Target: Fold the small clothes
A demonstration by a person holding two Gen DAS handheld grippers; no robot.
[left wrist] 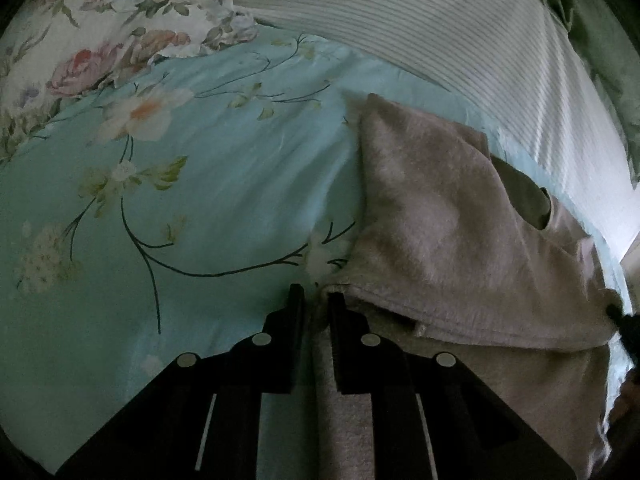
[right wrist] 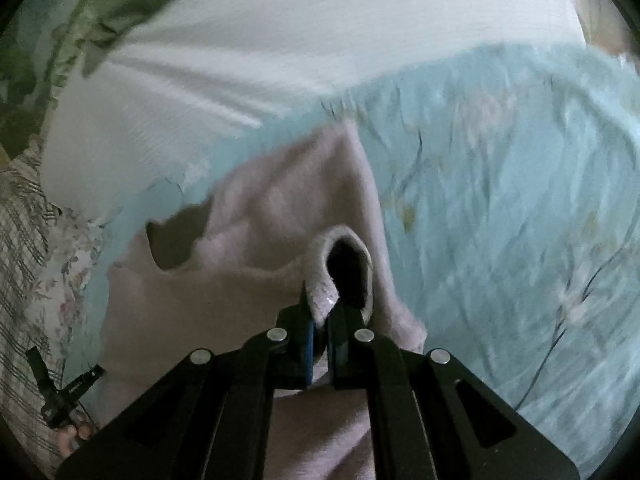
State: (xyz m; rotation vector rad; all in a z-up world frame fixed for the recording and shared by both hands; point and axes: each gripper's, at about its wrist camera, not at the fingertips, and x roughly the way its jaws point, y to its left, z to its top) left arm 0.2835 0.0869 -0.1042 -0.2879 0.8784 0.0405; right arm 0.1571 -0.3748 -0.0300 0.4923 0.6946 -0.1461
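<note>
A small fuzzy pale pink-beige garment [left wrist: 448, 232] lies on a light blue floral bedsheet [left wrist: 208, 184], partly folded over itself. My left gripper [left wrist: 316, 300] is shut on the garment's corner edge, with fabric running down between the jaws. In the right wrist view the same garment [right wrist: 240, 288] shows its neck opening at the left. My right gripper [right wrist: 320, 312] is shut on a rounded cuff or sleeve opening [right wrist: 344, 256] of the garment, held slightly raised. The right view is motion-blurred.
A white ribbed blanket [left wrist: 480, 40] lies across the back of the bed. A floral pillow [left wrist: 100, 40] sits at the back left. A green cloth [right wrist: 92, 20] lies at the far edge. The other gripper's tip and hand [right wrist: 64, 400] show at lower left.
</note>
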